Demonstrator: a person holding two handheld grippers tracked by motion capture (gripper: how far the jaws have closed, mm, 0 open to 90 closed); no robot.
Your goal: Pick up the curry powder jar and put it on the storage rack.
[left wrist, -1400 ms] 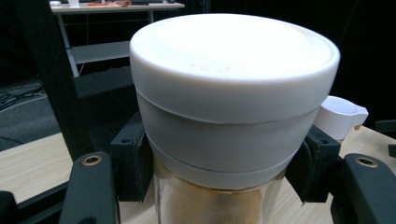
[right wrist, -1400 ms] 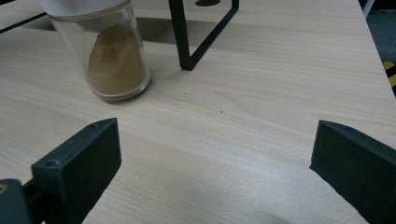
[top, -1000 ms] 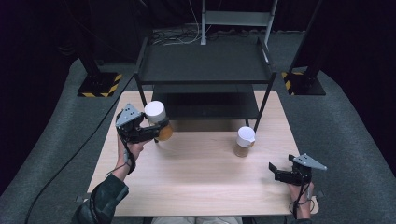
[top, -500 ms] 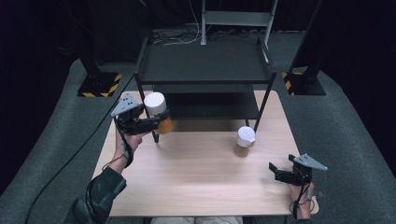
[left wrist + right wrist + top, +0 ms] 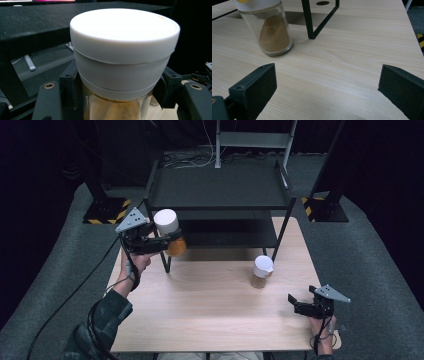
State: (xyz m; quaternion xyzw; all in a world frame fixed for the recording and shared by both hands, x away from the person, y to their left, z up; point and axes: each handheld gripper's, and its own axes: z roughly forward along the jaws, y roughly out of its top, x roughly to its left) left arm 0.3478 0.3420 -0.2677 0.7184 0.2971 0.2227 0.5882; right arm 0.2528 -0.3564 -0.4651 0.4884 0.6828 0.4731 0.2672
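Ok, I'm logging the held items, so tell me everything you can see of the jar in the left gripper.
The jar is clear glass with a wide white lid that looks like plastic, and holds tan-orange powder. It stands upright, clamped just below the lid between the black jaws of the left gripper, which touch it on both sides. In the high view it hangs clear of the wooden table, beside the front left leg of the black shelf rack. The lid is on.

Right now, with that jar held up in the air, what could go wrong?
The left hand-held gripper clamps the jar just under its white lid, over the table edge: a slip would drop glass. The black shelf rack is close, so the jar might bump its frame.
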